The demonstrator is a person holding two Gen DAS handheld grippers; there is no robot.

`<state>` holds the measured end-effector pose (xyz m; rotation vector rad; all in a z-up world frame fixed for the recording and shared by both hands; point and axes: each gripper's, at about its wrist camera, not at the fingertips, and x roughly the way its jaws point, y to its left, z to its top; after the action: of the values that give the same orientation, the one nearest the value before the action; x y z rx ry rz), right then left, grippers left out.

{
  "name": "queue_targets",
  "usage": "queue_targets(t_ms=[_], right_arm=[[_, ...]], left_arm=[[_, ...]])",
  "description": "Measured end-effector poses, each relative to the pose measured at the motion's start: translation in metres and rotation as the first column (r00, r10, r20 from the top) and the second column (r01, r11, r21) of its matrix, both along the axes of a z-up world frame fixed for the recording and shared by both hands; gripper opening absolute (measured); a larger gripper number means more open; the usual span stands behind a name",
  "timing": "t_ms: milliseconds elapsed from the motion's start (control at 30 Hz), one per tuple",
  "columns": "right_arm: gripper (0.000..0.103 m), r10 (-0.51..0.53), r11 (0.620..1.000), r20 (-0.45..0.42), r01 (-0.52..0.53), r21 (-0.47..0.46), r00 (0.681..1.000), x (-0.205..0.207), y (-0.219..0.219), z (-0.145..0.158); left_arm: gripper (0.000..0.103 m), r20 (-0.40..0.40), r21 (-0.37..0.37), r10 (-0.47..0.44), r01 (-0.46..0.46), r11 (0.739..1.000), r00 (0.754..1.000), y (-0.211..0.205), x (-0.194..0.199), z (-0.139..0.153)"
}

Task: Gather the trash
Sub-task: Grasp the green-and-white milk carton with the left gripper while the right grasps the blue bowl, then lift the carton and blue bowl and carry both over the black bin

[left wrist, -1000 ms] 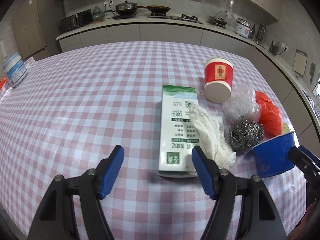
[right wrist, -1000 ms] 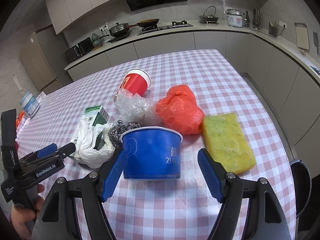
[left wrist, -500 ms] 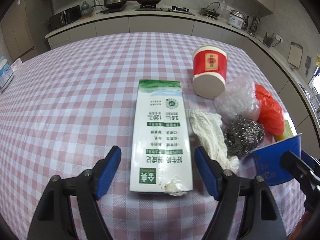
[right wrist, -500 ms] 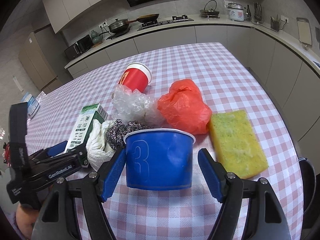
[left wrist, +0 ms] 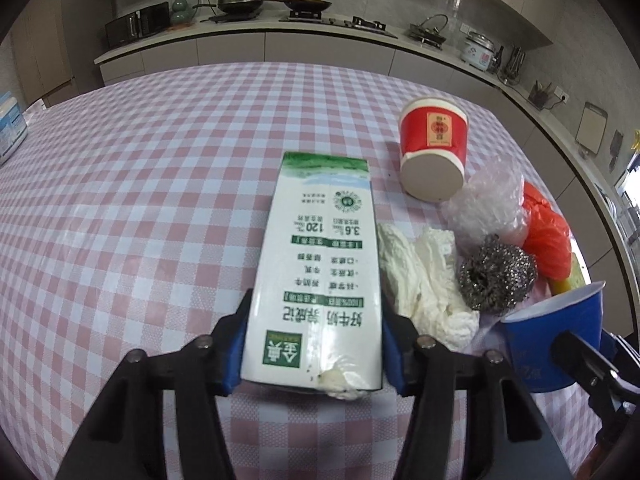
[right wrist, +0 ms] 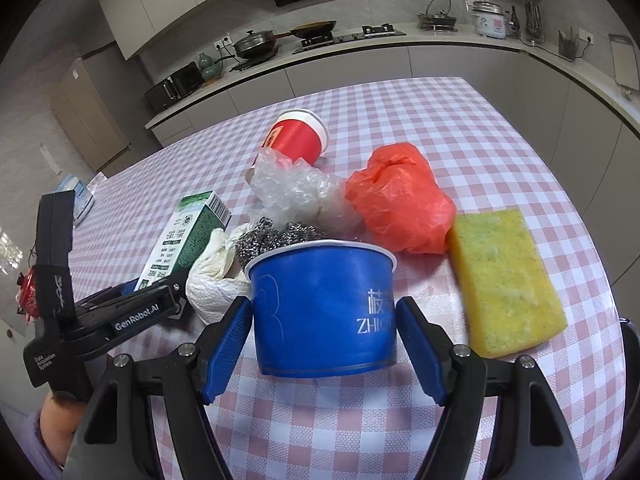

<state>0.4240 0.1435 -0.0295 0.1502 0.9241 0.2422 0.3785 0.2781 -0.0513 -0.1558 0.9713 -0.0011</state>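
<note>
A white and green milk carton (left wrist: 320, 272) lies flat on the checked tablecloth. My left gripper (left wrist: 316, 340) is closing on its near end, and both blue pads lie against its long sides. A blue paper bowl (right wrist: 320, 304) stands between the pads of my right gripper (right wrist: 324, 340), which touch both its sides. Behind the bowl lie a crumpled white tissue (left wrist: 424, 276), a steel scourer (left wrist: 496, 276), clear plastic wrap (right wrist: 292, 192), a red plastic bag (right wrist: 396, 204), a red paper cup (right wrist: 298, 140) on its side and a yellow sponge (right wrist: 504, 276).
The table's right edge (right wrist: 592, 216) runs close behind the sponge. A blue and white tub (left wrist: 10, 128) sits at the far left of the table. Kitchen counters with a stove and pans line the back wall. A hand (right wrist: 56, 428) holds the left gripper's handle.
The left gripper has moved forward over the milk carton, and its jaws have narrowed onto the carton's sides. The blue bowl now sits deeper between the right pads.
</note>
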Motion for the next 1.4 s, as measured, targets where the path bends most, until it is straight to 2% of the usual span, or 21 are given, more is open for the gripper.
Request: queue_targets(t_ms=[300,633,1033,1400], right_arm=[[0.075,0.020,1.000,0.063,-0.020,-0.005,0.998,-0.013,-0.001,0.017],[0.075,0.059,0.998,0.079,-0.059,-0.004,0.995,-0.030,-0.010,0.023],[0.075,0.100,0.995,0.106,-0.100,-0.005,0.989,-0.059,-0.044,0.038],[0.075,0.103,0.995,0.135,-0.103,-0.006,0.986,-0.082,-0.092,0.057]], left_arm=[[0.055,0.077,0.010,0.054,-0.055,0.998,0.996,0.017,-0.033,0.024],[0.055,0.092,0.000,0.084,-0.085,0.996,0.992,0.004,-0.060,0.035],[0.055,0.132,-0.007,0.096,-0.096,0.995,0.987,-0.035,-0.093,0.053],[0.055,0.167,-0.016,0.069,-0.068,0.998,0.984,-0.093,-0.118,0.071]])
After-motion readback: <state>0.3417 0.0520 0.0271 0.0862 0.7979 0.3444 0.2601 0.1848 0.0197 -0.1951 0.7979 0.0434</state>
